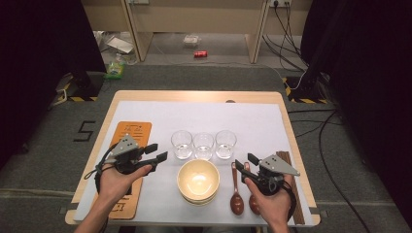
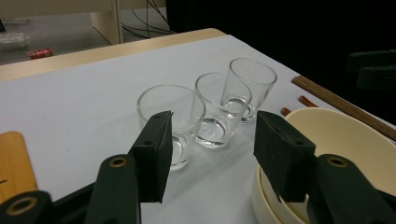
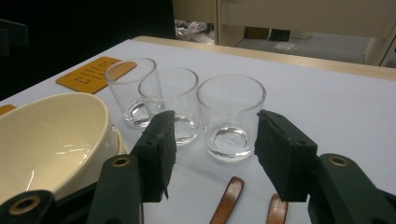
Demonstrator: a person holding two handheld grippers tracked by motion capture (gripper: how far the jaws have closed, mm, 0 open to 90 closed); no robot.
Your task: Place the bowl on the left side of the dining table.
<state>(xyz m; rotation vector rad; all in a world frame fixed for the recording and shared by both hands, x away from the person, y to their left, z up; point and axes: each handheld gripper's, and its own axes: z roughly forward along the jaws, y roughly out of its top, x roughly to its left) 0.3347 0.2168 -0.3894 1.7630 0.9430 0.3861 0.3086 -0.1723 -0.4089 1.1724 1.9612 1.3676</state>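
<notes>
Three clear, empty glasses stand in a row mid-table: left glass (image 1: 181,144), middle glass (image 1: 203,145), right glass (image 1: 226,143). Just in front of them sits a stack of cream bowls (image 1: 198,180). My left gripper (image 1: 156,152) hovers open left of the bowls, its jaws aimed towards the left glass (image 2: 180,100), nothing between them. My right gripper (image 1: 245,161) is open too, right of the bowls and above two brown spoons (image 1: 236,199). It faces the right glass (image 3: 231,116). In its view the bowls (image 3: 51,135) lie at the left.
An orange wooden board (image 1: 133,131) lies on the white sheet under my left hand. Dark chopsticks (image 1: 300,213) run along the table's right edge. The wooden table rim (image 1: 194,95) borders the sheet. A red can (image 1: 200,54) and cables lie on the floor beyond.
</notes>
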